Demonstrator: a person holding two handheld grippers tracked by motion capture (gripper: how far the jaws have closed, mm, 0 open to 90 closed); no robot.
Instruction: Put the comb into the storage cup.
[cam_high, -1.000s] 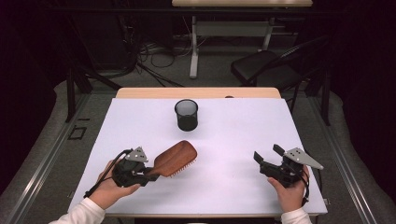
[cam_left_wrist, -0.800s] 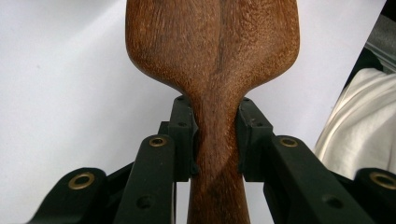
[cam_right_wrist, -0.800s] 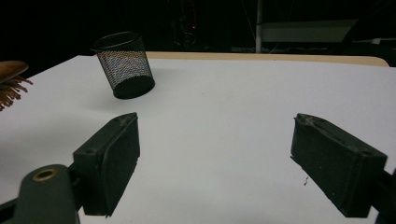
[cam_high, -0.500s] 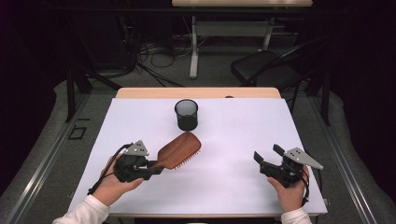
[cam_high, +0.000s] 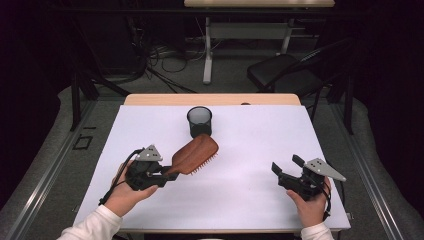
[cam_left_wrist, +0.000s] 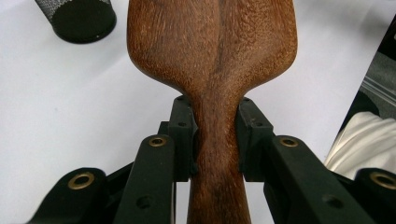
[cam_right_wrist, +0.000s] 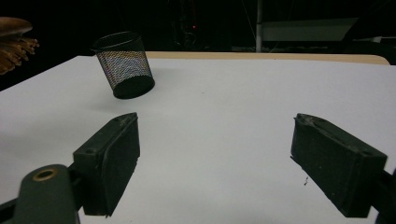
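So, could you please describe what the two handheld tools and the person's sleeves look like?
Both are black two-jaw devices. The left tool and the right tool each carry a grey three-cornered plate on top, and each trails a black cable. Up close, the jaws are flat black blocks on arms with brass-coloured rivets. The person wears white sleeves.

Reddish-brown wooden hairbrush (cam_high: 194, 153), black mesh cup (cam_high: 199, 121), white table (cam_high: 250, 200).

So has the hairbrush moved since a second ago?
Yes. The hairbrush, clamped by its handle in the left tool, has gone up and away from the person; its head now sits just below the mesh cup.
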